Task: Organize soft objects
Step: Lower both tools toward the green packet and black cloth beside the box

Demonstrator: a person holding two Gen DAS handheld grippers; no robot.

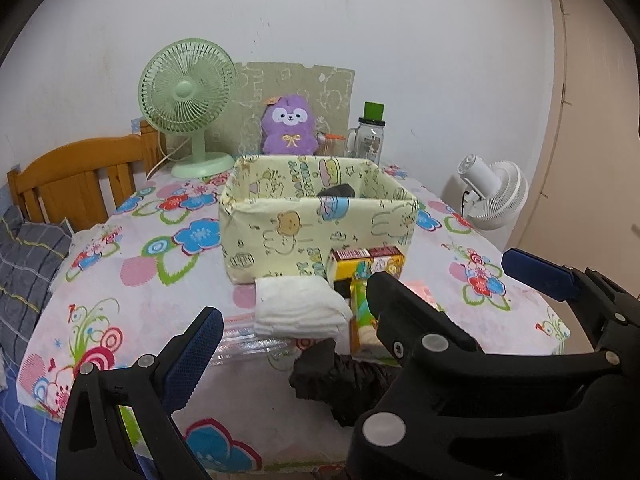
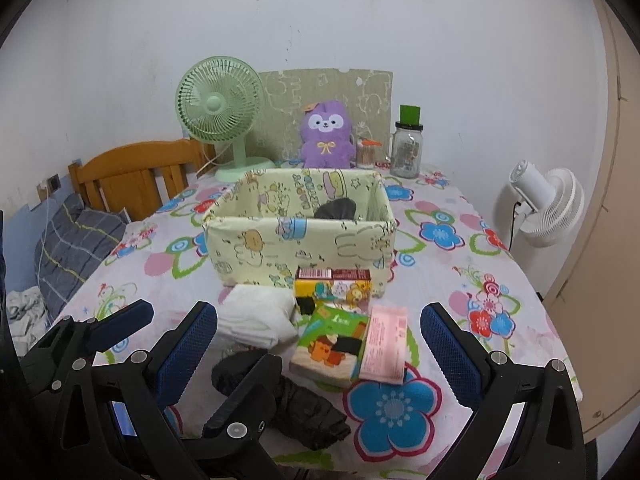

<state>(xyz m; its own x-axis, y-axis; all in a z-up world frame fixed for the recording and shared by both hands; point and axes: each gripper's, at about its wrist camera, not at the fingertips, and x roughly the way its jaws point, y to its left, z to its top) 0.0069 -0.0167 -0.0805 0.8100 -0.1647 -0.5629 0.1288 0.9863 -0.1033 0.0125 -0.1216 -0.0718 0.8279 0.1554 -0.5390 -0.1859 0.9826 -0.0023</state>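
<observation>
below, crumpled black soft cloth (image 2: 308,412): light, limp; pinch mid-bunch. left gripper (image 1: 296,344) and right gripper (image 2: 320,344) spread wide, empty.

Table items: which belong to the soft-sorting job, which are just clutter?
Job: white folded cloth, black soft bundle, fabric bin with one dark soft item already inside.

Clutter: green fan, glass jar, snack boxes, pink packet.

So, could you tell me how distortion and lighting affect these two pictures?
Left wrist view: fisheye bows the door; black vignette corners; soft, even light; the right tongs block much of the foreground. Right wrist view: same bowing; the green fan stays sharp; no glare.
</observation>
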